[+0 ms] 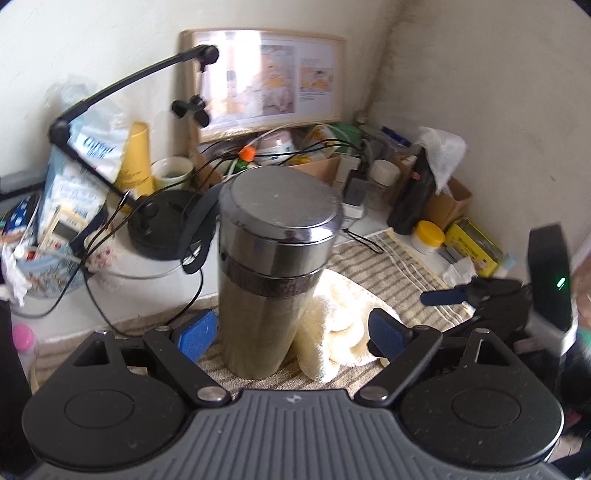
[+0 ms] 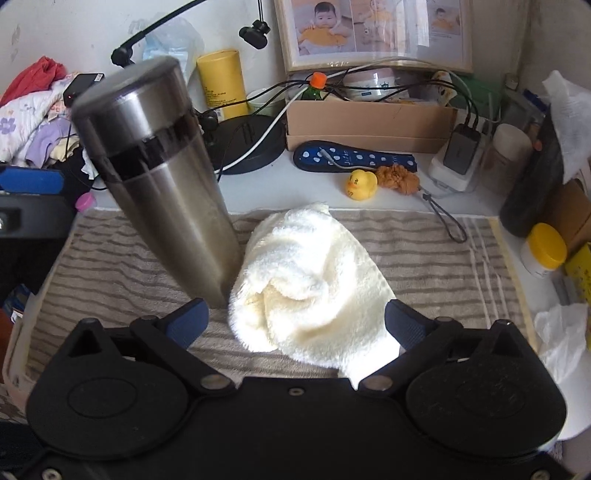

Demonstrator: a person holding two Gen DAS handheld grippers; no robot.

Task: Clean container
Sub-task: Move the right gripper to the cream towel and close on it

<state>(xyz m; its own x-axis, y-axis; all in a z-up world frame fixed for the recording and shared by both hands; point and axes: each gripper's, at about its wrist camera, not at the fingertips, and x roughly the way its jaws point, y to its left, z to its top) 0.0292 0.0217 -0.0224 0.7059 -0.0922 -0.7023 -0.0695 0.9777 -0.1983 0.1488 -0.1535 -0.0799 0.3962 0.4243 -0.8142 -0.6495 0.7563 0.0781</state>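
Both grippers open wide, neither one gripping anything. Left gripper (image 1: 286,334) straddles the base of the steel thermos flask (image 1: 275,273): left blue pad (image 1: 195,338) sits just beside the flask wall, can't tell if it touches; right pad (image 1: 386,332) is off to the side over the towel. Right gripper (image 2: 295,323) brackets the rolled white towel (image 2: 314,288), fingers spread either side of it, pads not visibly pressing in.

Flask stands upright on the striped mat (image 2: 424,258), lid (image 1: 280,206) on, dark band around the upper body, black strap (image 1: 201,229) hanging behind it. Towel lies on the mat right against the flask's base, on its right side in both views.

Right gripper also shows at the right edge of the left wrist view, green LED (image 1: 560,283) lit.

Behind the mat, on the white desk (image 2: 258,188): black lamp base (image 2: 251,142), yellow tube (image 2: 221,83), cardboard box (image 2: 369,123) with cables over it, rubber duck (image 2: 360,184), blue spotted strip (image 2: 354,158), yellow-capped jar (image 2: 543,251), framed photo sheet (image 2: 373,33) against the wall. Pile of clothes (image 2: 37,107) at far left
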